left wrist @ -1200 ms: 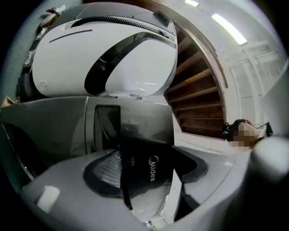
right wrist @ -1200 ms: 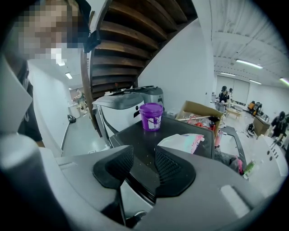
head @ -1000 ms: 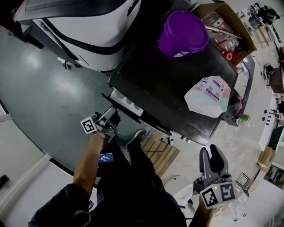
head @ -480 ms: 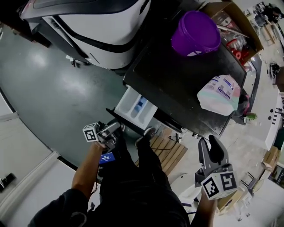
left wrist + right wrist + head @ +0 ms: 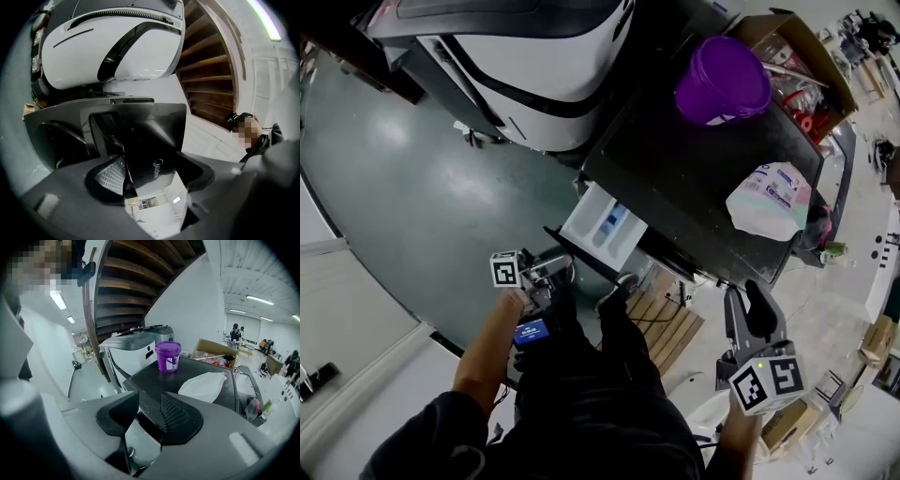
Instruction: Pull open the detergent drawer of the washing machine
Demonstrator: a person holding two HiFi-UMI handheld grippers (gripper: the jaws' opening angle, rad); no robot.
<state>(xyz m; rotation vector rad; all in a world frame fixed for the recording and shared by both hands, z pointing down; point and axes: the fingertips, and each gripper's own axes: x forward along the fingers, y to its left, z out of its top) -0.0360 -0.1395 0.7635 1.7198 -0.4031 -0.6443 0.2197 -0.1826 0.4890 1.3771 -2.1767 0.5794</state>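
Note:
The black washing machine stands in front of me with its white detergent drawer slid well out of the front. My left gripper is at the drawer's black front panel. That panel lies between the jaws, which are opening, and the pads do not visibly press on it. Below the panel, the left gripper view shows the white drawer body. My right gripper hangs apart at the lower right, its jaws a little apart with nothing between them.
On the washer's top stand a purple bucket and a white detergent bag, with a cardboard box behind. A large white machine stands to the left. A wooden pallet lies on the floor under the washer's front.
The drawer has slid out from nearly closed to well open. My left gripper drew back toward me with its front panel. The right gripper shifted only slightly.

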